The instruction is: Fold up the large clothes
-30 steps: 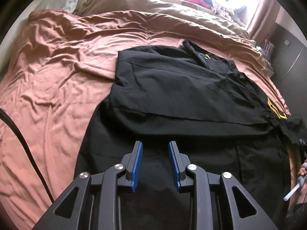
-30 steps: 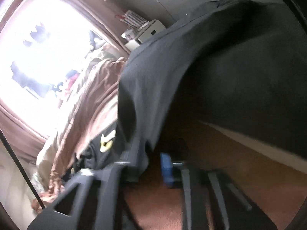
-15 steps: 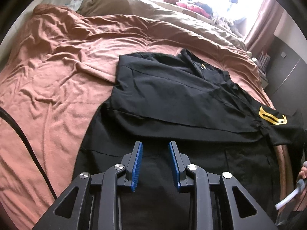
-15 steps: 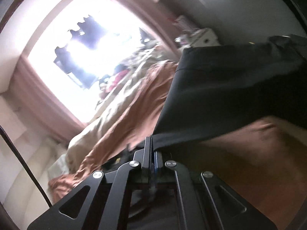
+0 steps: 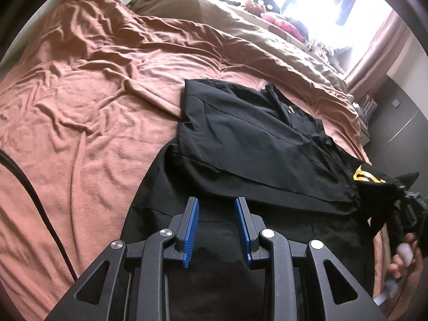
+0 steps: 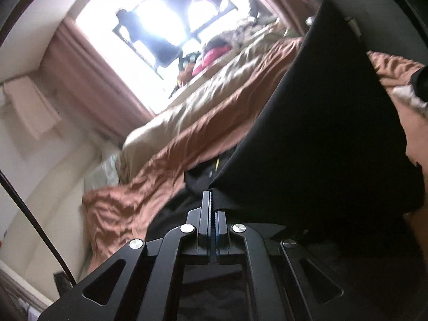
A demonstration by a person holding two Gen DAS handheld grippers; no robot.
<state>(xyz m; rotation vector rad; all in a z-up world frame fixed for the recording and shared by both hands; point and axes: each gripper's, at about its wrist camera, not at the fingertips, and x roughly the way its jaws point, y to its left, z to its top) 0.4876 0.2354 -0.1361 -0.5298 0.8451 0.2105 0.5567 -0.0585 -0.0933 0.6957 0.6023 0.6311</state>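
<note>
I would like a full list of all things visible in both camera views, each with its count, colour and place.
black garment: one, black with a yellow emblem, partly folded on the bed; one edge lifted at the right.
blanket: one, rust brown, wrinkled, covering the bed.
duvet: one, beige, at the far side of the bed.
curtains: pink-brown, beside the bright window.
cable: one, black, at the left edge.
left gripper: one, black with blue pads, open above the garment, holding nothing.
right gripper: one, black, shut on the garment's lifted edge.
hand: one, at the lower right edge.
</note>
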